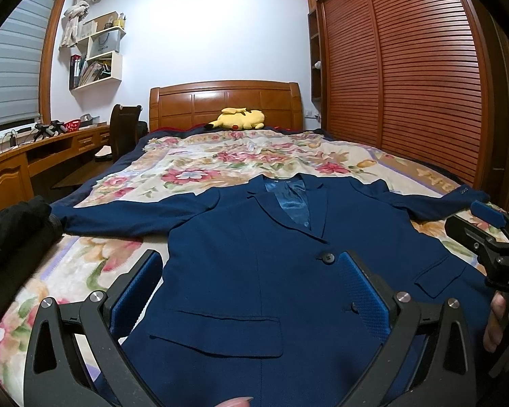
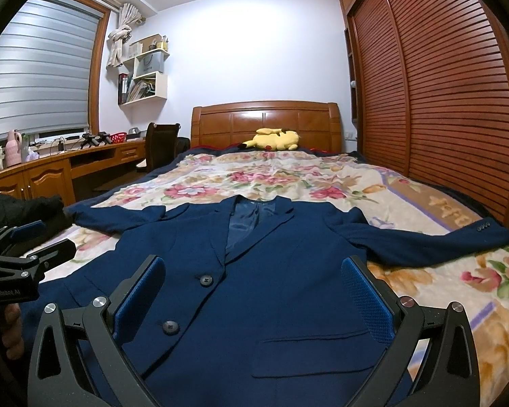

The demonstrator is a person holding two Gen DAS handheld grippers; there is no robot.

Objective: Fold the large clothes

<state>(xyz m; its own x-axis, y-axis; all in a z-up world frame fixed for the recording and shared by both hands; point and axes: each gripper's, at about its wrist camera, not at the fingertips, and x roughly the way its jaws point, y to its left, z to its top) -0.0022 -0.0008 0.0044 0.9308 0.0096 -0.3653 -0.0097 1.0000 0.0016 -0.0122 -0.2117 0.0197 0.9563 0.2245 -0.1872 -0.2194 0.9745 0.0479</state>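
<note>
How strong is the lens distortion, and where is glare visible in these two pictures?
Left wrist view: fisheye bends the wardrobe strongly; dark corners; the jacket lining shines. Right wrist view: same bending, glare on the headboard.

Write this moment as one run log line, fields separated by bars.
stage: before first fold | jacket: flat on bed, front up, sleeves spread | left tongs: open, empty | right tongs: open, empty
</note>
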